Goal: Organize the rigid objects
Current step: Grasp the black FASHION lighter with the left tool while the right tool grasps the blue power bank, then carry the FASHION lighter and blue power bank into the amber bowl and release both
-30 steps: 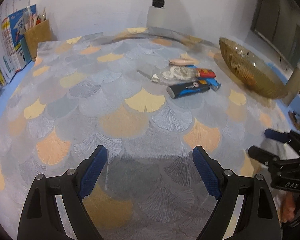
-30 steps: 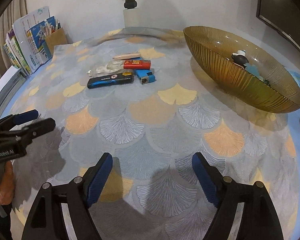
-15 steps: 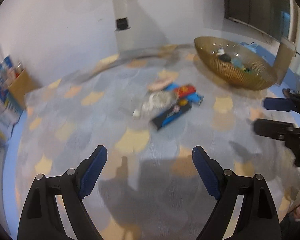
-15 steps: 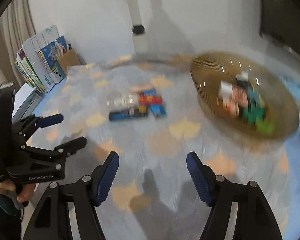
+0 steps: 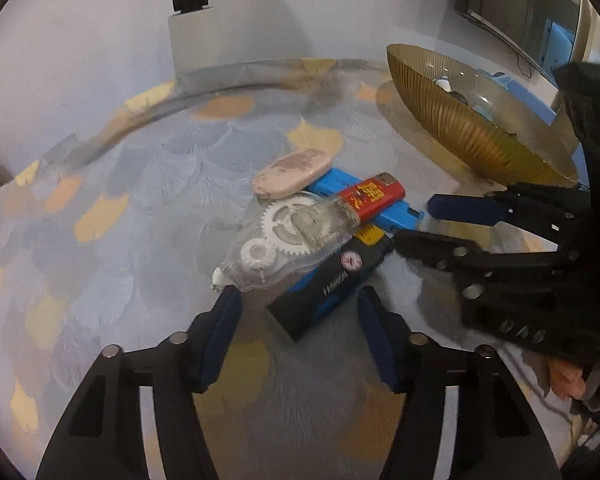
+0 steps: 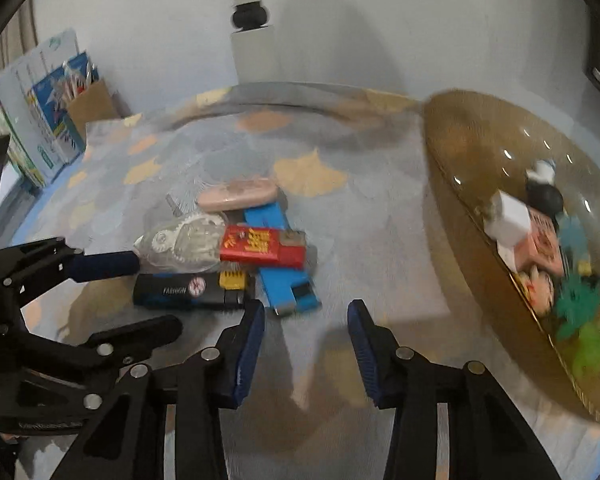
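A small pile lies on the patterned cloth: a black lighter (image 5: pixel 332 284) (image 6: pixel 188 290), a red lighter (image 5: pixel 370 197) (image 6: pixel 260 245), a blue lighter (image 5: pixel 396 212) (image 6: pixel 284 264), a clear correction-tape dispenser (image 5: pixel 288 240) (image 6: pixel 184 244) and a pink oval case (image 5: pixel 292 170) (image 6: pixel 238 197). My left gripper (image 5: pixel 298 300) is open, its fingers on either side of the black lighter's near end. My right gripper (image 6: pixel 306 312) is open, just short of the blue lighter; it also shows in the left wrist view (image 5: pixel 432 220). The left gripper also shows in the right wrist view (image 6: pixel 148 296).
An amber ribbed glass bowl (image 5: pixel 460 136) (image 6: pixel 472 216) holding several small toys stands to the right of the pile. A cardboard holder and booklets (image 6: pixel 56 120) stand at the far left against the wall. A white post (image 6: pixel 252 36) rises behind the table.
Both grippers have moved forward and down to the pile, which now fills the middle of both views. Both sets of fingers stand narrower than before.
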The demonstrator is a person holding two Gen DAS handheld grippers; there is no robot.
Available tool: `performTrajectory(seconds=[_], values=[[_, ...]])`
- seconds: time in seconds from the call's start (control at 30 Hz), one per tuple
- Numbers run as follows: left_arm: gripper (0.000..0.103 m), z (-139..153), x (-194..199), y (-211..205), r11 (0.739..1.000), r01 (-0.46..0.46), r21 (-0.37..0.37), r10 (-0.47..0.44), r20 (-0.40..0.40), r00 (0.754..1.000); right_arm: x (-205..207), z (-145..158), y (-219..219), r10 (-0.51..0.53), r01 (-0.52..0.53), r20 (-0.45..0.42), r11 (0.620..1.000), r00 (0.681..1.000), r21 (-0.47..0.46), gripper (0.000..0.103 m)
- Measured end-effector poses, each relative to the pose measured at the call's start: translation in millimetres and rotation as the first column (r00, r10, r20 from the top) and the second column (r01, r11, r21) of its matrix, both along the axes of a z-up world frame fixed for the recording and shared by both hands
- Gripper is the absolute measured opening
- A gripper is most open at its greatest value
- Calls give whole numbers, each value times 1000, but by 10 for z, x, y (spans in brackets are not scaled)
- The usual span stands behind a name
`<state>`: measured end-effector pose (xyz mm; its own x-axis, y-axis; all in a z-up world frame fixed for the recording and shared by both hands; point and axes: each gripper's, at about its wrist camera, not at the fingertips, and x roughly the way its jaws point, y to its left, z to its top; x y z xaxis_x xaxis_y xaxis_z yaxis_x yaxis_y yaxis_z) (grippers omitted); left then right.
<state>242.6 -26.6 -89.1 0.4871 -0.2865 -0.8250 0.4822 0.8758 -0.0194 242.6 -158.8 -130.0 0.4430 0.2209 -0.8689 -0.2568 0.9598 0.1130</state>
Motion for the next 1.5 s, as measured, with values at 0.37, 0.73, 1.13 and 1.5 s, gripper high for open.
performTrajectory(seconds=[0.37, 0.73, 1.13, 1.5], values=[[23, 40, -141, 52, 999, -10, -40, 10, 1, 1000, 112, -22, 174, 44, -43, 26, 998, 999, -42, 24], [19, 19, -828, 487, 978, -144, -148, 136, -63, 989, -1034, 140, -129, 28, -28, 5, 1000, 1000, -3, 24], [32, 53, -1024, 454, 977, -166, -131, 158, -71, 985, -1419, 190, -239, 38, -37, -53, 999, 998, 27, 39], [24, -13, -948, 130, 989, -149, 17, 148, 49, 988, -1386, 159, 62, 95, -92, 38, 994, 995, -59, 23]])
